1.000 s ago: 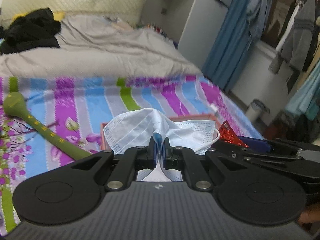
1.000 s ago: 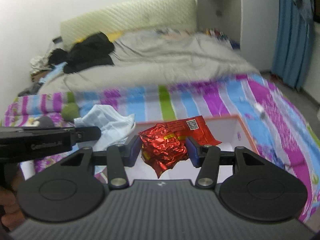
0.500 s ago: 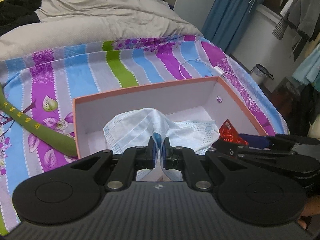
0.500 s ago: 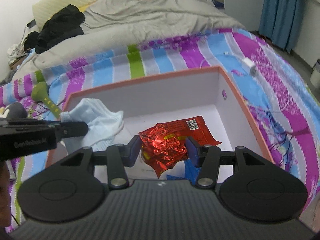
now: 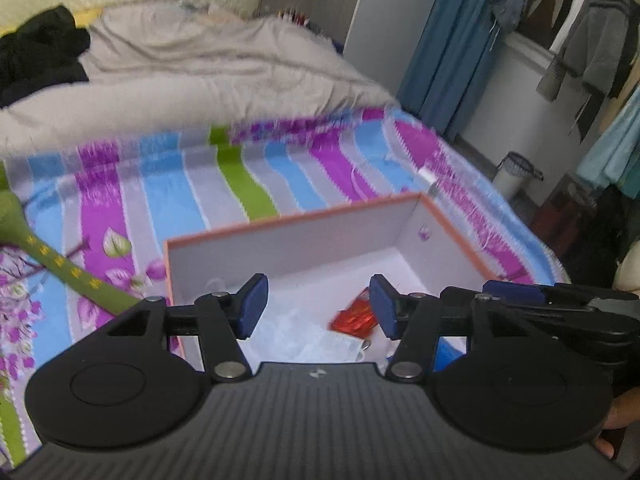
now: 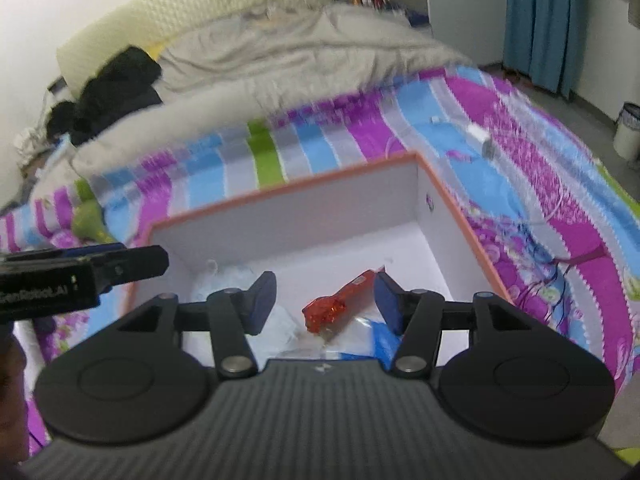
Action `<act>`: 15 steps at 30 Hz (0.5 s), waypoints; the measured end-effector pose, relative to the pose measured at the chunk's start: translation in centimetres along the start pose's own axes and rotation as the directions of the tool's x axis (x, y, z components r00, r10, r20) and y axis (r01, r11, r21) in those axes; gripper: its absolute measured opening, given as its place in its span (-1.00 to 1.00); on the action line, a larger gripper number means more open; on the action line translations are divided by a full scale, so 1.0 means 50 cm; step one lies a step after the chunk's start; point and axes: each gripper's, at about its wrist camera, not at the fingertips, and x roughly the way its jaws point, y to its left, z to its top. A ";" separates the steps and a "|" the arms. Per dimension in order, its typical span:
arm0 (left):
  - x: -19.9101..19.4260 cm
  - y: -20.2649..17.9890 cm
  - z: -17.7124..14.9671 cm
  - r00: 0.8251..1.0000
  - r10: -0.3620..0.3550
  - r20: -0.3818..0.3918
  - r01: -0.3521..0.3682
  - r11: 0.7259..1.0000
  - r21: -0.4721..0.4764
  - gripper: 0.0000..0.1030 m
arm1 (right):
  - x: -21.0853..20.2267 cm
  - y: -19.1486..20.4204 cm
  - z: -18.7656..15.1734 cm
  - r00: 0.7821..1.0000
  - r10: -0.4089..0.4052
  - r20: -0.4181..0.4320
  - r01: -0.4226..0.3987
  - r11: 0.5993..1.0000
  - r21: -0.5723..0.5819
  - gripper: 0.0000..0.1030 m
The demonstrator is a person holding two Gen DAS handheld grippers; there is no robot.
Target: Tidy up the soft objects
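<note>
On the bed's striped sheet (image 5: 172, 184), an orange-rimmed box (image 6: 280, 224) holds a pale blue face mask (image 5: 304, 336) and a red foil packet (image 6: 340, 300), both lying loose on its white floor. My left claw (image 5: 318, 306) is opening above the mask, its pads clear of it; my right claw (image 6: 324, 302) is opening too, the packet between its pads but untouched. A green plush toy (image 5: 72, 272) lies outside the box's left wall; a grey duvet (image 6: 300, 52) covers the bed's far end.

White lettering at the left edge reads roughly "GenRobot.AI". It stands on the black left gripper (image 6: 84, 276) body.
</note>
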 end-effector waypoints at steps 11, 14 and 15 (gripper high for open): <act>-0.215 -0.018 0.001 0.993 -0.018 0.119 0.016 1.000 0.013 0.21 | -0.200 0.046 0.023 0.984 -0.001 0.180 0.002 1.000 -0.007 0.10; -0.264 -0.020 -0.015 0.990 -0.008 0.144 0.005 1.000 0.019 0.21 | -0.241 0.058 0.010 0.978 -0.001 0.211 0.004 1.000 -0.014 0.10; -0.278 -0.019 -0.022 0.989 -0.008 0.147 0.006 1.000 0.015 0.21 | -0.255 0.060 0.004 0.975 0.000 0.223 0.004 1.000 -0.014 0.10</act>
